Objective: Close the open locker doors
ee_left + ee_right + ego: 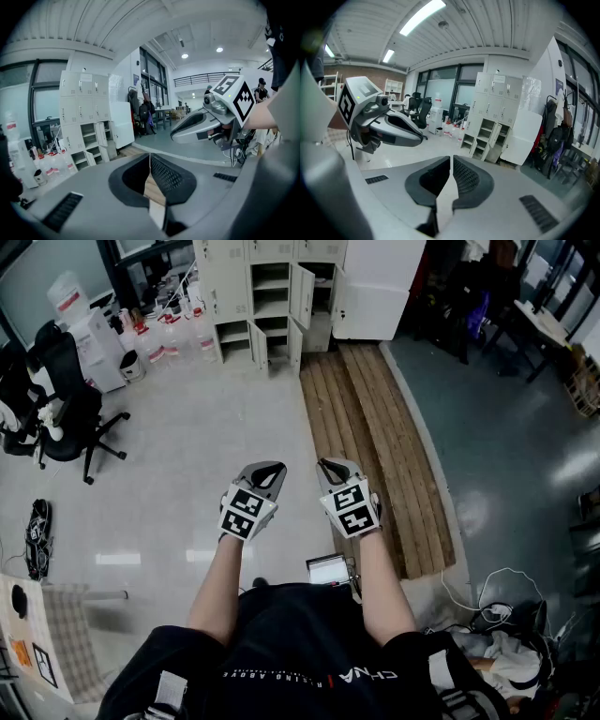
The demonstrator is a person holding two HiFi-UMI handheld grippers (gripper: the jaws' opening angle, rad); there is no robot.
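Lockers (225,277) at 12 o'clock, well apart, several doors (302,294) standing open, closing not begun; L tool (266,469) & R tool (332,466) hovering clenched, empty.

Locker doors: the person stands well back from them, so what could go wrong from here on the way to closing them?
1. The wooden planks run along the floor up to the lockers; stepping on their edge could trip the person.
2. Several open doors stand close together at different heights; pushing one may knock a neighbour.
3. Bottles crowd the floor left of the lockers and could be toppled.
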